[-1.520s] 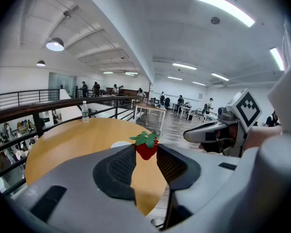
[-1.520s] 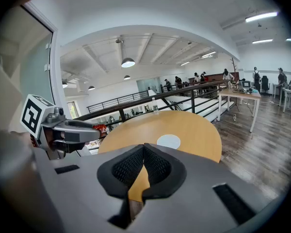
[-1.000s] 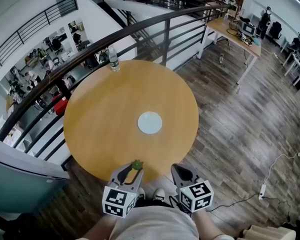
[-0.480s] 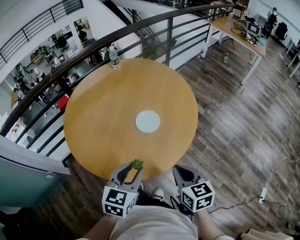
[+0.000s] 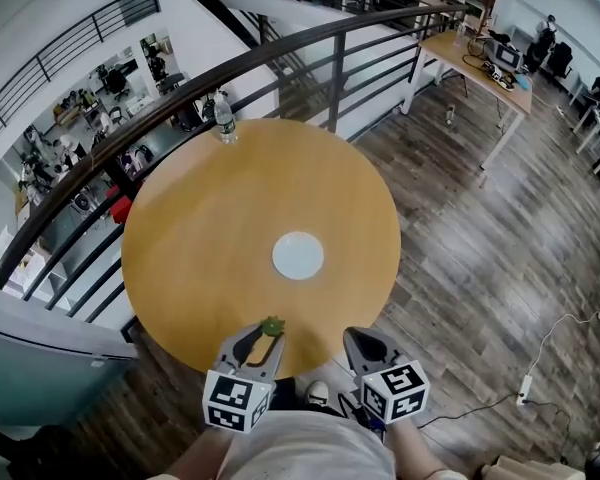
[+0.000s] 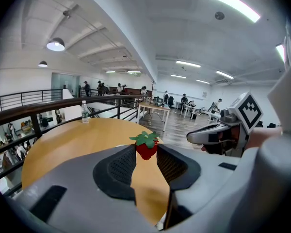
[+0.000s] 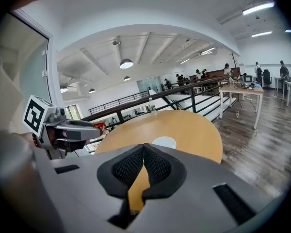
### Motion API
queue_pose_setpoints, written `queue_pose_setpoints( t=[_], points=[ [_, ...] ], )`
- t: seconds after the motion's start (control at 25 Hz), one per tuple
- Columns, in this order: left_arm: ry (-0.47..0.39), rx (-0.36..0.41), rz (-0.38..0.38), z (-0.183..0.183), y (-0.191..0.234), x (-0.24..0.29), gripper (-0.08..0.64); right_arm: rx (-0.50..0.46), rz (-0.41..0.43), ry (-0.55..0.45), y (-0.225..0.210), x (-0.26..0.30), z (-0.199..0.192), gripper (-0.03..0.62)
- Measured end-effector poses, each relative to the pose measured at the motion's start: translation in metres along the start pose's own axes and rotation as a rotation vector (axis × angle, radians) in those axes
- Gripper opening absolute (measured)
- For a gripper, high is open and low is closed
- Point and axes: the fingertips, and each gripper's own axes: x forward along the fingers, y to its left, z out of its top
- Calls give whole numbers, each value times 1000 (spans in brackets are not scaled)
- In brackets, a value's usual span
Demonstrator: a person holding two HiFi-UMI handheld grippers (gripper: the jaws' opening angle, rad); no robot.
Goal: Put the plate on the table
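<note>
left gripper [image 5: 264, 339] pinching a toy strawberry [image 6: 146, 148] and right gripper [image 5: 356, 339], jaws pressed together, empty, have both edged in over the table [image 5: 190, 268] rim; plate [image 5: 298, 255] already sits mid-table, so placement looks done

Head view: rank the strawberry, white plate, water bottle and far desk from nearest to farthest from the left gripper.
1. strawberry, between the left gripper's jaws
2. white plate, middle of the table
3. water bottle, table's far edge
4. desk, upper right, beyond the table
</note>
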Motion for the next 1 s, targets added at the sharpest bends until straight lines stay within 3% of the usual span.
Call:
queue_pose_setpoints(
  t=[0.24,0.4,0.68,1.0],
  points=[
    [7,19,-48,13,34,30,147,8,-42,-3,-10,38,22,25],
    [17,-11,-102,18,53,46,147,17,-84,6,-16,62,31,25],
    [24,31,-153,26,80,57,147,36,-134,-19,-12,89,49,25],
    [29,36,-159,40,93,75,147,54,-161,-15,-26,101,55,25]
  ],
)
